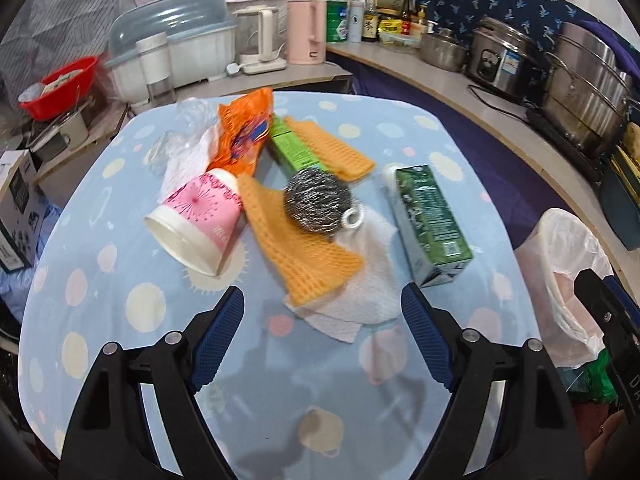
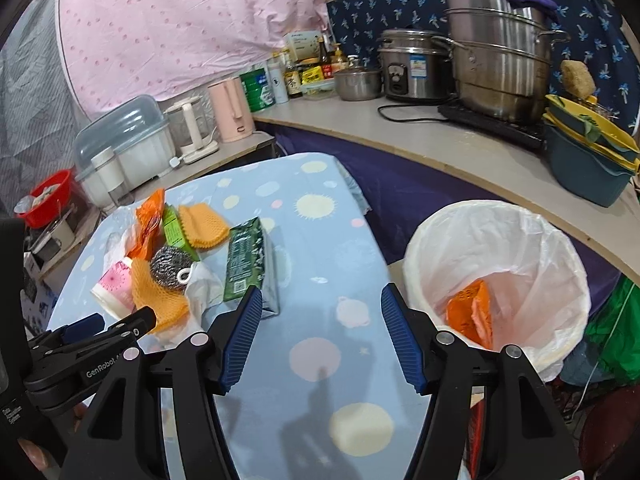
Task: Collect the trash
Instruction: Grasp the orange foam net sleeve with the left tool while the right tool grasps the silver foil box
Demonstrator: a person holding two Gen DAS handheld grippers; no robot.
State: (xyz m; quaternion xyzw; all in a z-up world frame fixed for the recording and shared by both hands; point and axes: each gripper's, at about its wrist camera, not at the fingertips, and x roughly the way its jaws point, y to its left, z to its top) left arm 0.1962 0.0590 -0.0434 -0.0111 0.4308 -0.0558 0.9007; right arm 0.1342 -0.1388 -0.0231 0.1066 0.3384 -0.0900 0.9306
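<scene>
Your left gripper (image 1: 322,312) hangs with its jaws spread wide and nothing between them, low over the near part of the blue dotted worktop (image 1: 120,320). Just beyond its fingertips lies the trash pile. A pink paper cup (image 1: 198,220) lies on its side at the left, its mouth facing the near left. To its right an orange mesh cloth (image 1: 296,248) drapes over a white paper towel (image 1: 360,292), and a steel wool scrubber (image 1: 318,200) sits on the cloth, with a small white ring-shaped piece (image 1: 354,216) touching its right side. Behind them are an orange snack wrapper (image 1: 244,136), a crumpled clear plastic bag (image 1: 180,136), a light green box (image 1: 294,148) and a second orange cloth (image 1: 332,148). A dark green carton (image 1: 430,220) lies flat at the right of the pile, touching the towel's edge.

Your right gripper (image 2: 322,332) is also wide open and empty, over the near right part of the worktop. Its left fingertip is close to the carton's near end; whether it touches cannot be told. The trash bin (image 2: 424,256), lined with a white bag, stands just off the worktop's right edge, beside the right finger. Inside it lies an orange wrapper (image 2: 470,312).
</scene>
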